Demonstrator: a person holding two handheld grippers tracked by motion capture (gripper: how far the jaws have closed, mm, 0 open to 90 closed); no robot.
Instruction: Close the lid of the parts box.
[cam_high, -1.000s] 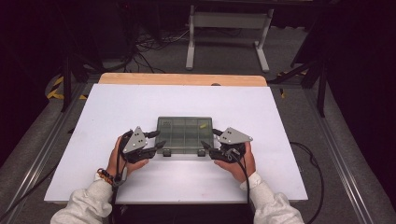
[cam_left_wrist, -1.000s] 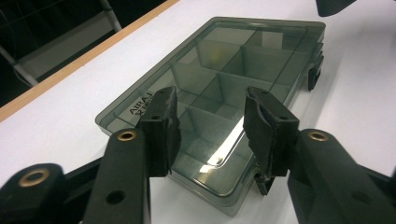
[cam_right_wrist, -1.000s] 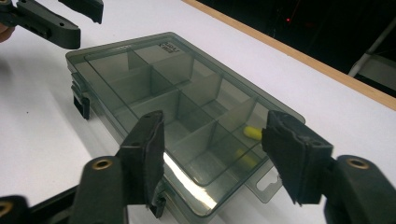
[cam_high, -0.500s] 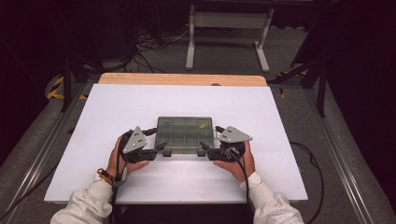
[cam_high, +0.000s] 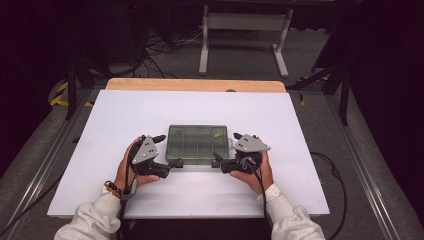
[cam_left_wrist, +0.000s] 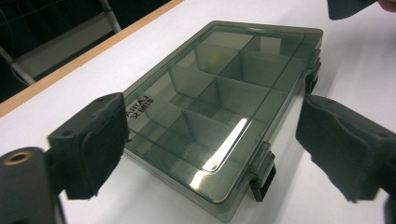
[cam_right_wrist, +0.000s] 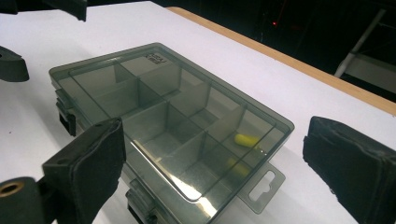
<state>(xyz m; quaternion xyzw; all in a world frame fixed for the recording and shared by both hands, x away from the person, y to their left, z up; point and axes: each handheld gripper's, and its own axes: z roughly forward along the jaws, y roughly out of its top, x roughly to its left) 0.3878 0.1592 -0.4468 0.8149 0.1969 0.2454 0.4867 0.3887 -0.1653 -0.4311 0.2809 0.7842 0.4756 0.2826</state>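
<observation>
A smoky translucent compartment box (cam_high: 198, 144) is seen at the centre of the high view, lying flat on the white table (cam_high: 150, 107), lid shut. Inner dividers are visible through the lid. A small yellow piece (cam_high: 217, 135) is noted in the box's upper right compartment in the high view; in the right gripper view it sits right of centre (cam_right_wrist: 246, 140), near the hang tab (cam_right_wrist: 264, 184).

The left gripper (cam_high: 170, 150) is held just left of the box at centre-left of the high view, gripped by the left hand (cam_high: 131, 170). Its jaws have just been opening and are now spread wide. In the left gripper view (cam_left_wrist: 212, 154) the box's near corner is framed between the two black pads, neither pad pressing on it. Two dark latches (cam_left_wrist: 262, 171) are seen on the box's side wall, lower centre and right of that view.

The right gripper (cam_high: 225, 150) is held just right of the box in the high view, carried by the right hand (cam_high: 255, 172). Its jaws have likewise just been opening and stand spread. In the right gripper view (cam_right_wrist: 212, 154) the box lies between the pads, untouched by either.

The table's wooden far edge (cam_high: 195, 85) is seen along the upper middle of the high view.
</observation>
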